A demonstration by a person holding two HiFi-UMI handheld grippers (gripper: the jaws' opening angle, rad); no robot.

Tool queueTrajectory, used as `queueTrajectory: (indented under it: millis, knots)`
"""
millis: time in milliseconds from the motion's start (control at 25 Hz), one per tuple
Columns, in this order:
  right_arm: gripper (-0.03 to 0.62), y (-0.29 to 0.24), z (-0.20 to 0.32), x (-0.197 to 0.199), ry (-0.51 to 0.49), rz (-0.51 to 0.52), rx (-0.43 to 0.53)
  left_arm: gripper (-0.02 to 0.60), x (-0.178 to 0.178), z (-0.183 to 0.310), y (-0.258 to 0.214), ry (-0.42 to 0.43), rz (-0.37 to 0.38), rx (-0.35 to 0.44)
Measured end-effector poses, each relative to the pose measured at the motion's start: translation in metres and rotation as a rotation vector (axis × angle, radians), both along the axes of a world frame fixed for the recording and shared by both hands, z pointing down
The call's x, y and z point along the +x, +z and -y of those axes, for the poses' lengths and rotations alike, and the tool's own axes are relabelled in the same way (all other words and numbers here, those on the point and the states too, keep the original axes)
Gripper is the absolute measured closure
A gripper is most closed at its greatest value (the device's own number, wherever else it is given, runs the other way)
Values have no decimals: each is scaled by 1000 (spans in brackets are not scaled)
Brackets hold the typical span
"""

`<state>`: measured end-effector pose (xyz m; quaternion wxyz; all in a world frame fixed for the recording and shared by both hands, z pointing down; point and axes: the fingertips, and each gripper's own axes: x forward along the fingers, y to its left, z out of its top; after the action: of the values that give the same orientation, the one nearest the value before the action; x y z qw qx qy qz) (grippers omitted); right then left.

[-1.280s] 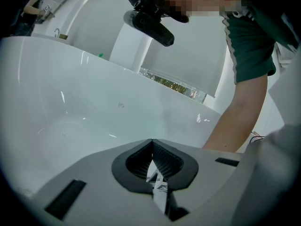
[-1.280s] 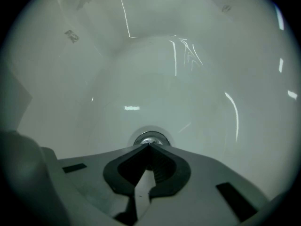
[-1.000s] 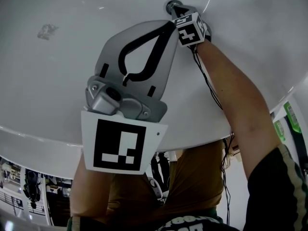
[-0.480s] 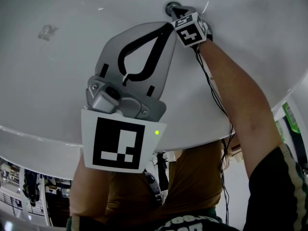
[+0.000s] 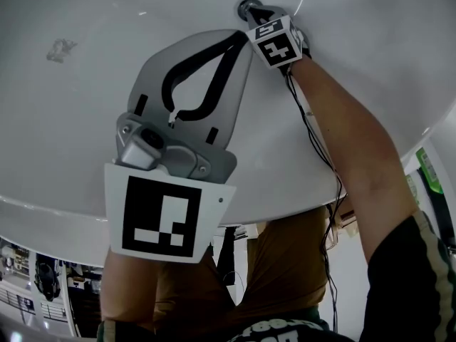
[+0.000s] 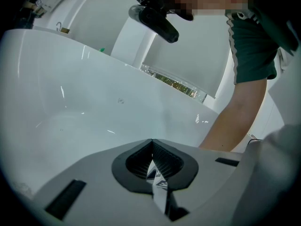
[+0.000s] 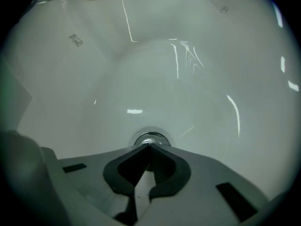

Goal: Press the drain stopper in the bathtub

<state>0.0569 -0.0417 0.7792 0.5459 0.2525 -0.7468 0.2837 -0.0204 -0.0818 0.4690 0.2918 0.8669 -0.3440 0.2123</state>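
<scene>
Bathtub [image 5: 85,120], white and glossy, is filling most of every view, its curved floor and walls catching streaks of light. Drain stopper [image 7: 149,139], a round chrome cap, is sitting in the tub floor; in the head view it is showing at the top centre, partly hidden by the right gripper [image 7: 148,146]. That gripper is reaching down into the tub, its fingers [image 7: 165,167] closed tip to tip with nothing between them, and the joined tips are resting at the near rim of the stopper; whether they are pressing on it cannot be told. Marker cube [image 5: 274,43] on this gripper is facing up just behind the drain. Forearm [image 5: 349,141] of the person, bare, is running from the cube toward the lower right, with a thin black cable [image 5: 313,137] trailing along it. Left gripper [image 5: 241,37] is hovering above the tub, well apart from the stopper, its fingers [image 6: 168,161] likewise shut together and gripping nothing; its large square marker plate [image 5: 158,216] is facing the head camera. Scuff [image 5: 58,50], small and grey, is marking the tub wall at the upper left. Trousers [image 5: 278,269], brown, are showing below the tub rim.
</scene>
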Motion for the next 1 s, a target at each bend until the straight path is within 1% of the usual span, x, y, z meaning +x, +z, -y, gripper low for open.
queueTrajectory:
  millis: [160,200,240,280,320,400,520,680,920,1000]
  knots:
    - [577,0,-4,-2,34,46,12,572,2,-1,1,14,4,5]
    - [557,-1,-4,-3,21,57,16,572,3,-2,2,21,12,5]
    - [511,-3,-4,-4,-4,57,30,572,3,-2,3,26,17,2]
    - [444,-4,-4,-5,-32,49,54,572,2,-3,3,26,19,-2]
    - [404,-5,-3,-5,-50,37,76,572,2,-4,2,25,18,-4]
    - [396,-4,1,-2,-48,17,88,572,2,-2,1,21,11,3]
    - [385,0,6,1,-24,10,59,572,2,-1,1,20,8,7]
    - [378,0,0,-1,-45,15,23,572,2,-2,2,19,14,3]
    - [373,3,-5,0,-54,11,-8,572,2,1,4,16,13,8]
    - [372,1,-7,-1,-74,6,-8,572,2,0,6,17,18,6]
